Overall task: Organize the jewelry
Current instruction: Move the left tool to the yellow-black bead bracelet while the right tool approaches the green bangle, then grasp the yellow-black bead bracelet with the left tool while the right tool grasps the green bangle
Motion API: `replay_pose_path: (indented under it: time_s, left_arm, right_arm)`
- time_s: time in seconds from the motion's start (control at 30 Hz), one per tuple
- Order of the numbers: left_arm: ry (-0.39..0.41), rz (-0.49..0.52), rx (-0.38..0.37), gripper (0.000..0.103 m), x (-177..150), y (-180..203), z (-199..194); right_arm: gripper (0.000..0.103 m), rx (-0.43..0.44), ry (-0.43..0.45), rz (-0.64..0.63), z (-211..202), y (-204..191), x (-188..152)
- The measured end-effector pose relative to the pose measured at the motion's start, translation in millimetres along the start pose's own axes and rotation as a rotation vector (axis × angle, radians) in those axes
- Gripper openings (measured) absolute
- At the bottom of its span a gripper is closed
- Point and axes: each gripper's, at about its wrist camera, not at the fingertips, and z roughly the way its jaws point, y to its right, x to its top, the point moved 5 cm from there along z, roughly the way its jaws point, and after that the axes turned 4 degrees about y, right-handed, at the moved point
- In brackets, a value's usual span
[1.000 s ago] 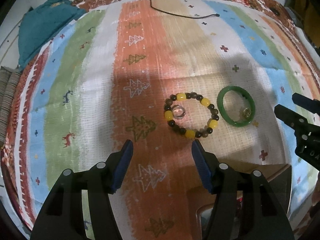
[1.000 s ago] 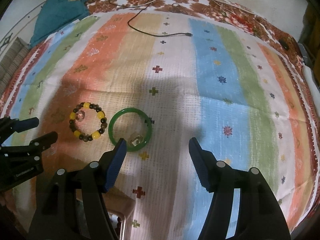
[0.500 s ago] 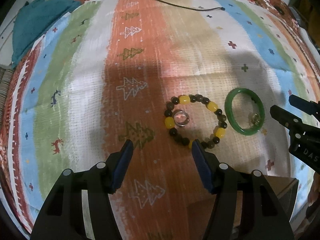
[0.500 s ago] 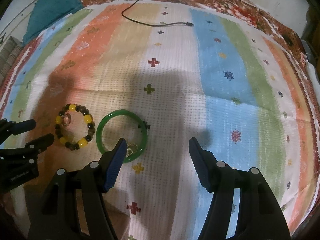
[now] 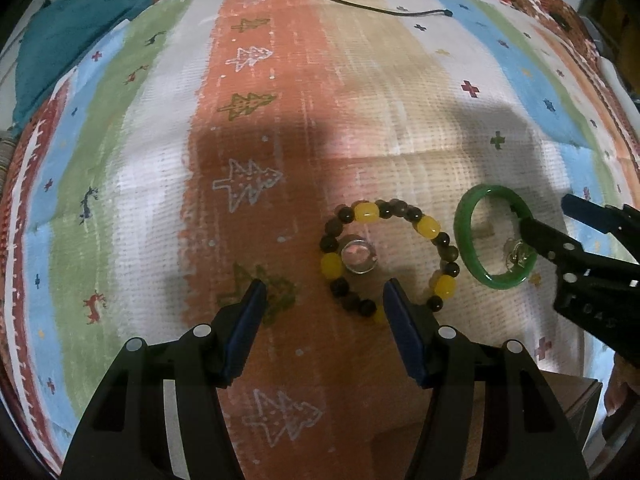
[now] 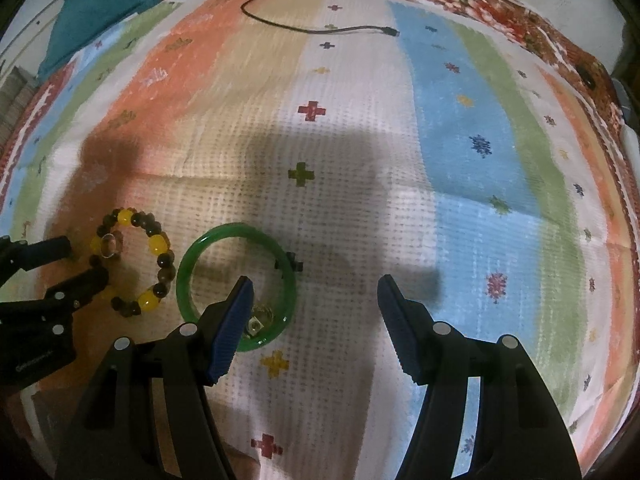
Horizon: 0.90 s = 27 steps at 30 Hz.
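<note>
While faint and unreadable, white lettering on left gripper.

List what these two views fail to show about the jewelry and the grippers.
- Small ring inside the green bangle: right wrist view, partly behind the right hand-held gripper finger; type unclear.
- Beaded bracelet: left wrist view, its near edge hidden by the left hand-held gripper finger.
- Brown box: cut off at the bottom edge, contents unseen.

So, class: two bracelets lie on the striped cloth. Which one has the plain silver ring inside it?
The beaded bracelet, with yellow and dark beads, encircles the silver ring. The green bangle holds a smaller gold-toned piece instead.
</note>
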Motion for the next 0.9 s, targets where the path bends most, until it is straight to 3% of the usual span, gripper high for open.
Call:
replay_pose_path:
  time_s: [0.4, 0.47, 0.63, 0.73, 0.9]
  left_arm:
    - [-0.011, 0.031, 0.013, 0.061, 3, 9, 14]
    - [-0.012, 0.04, 0.027, 0.059, 4, 10, 16]
    - [-0.032, 0.05, 0.062, 0.037, 7, 11, 16]
    - [-0.036, 0.048, 0.071, 0.015, 8, 8, 15]
    - [-0.034, 0.027, 0.056, 0.01, 10, -1, 13]
  right_arm:
    - [0.058, -0.013, 0.005, -0.039, 11, -4, 4]
    - [0.05, -0.01, 0.005, -0.04, 12, -3, 6]
    - [0.026, 0.015, 0.004, -0.053, 12, -7, 6]
    - [0.014, 0.026, 0.002, -0.062, 11, -10, 5]
    - [0.01, 0.031, 0.008, -0.064, 9, -10, 4]
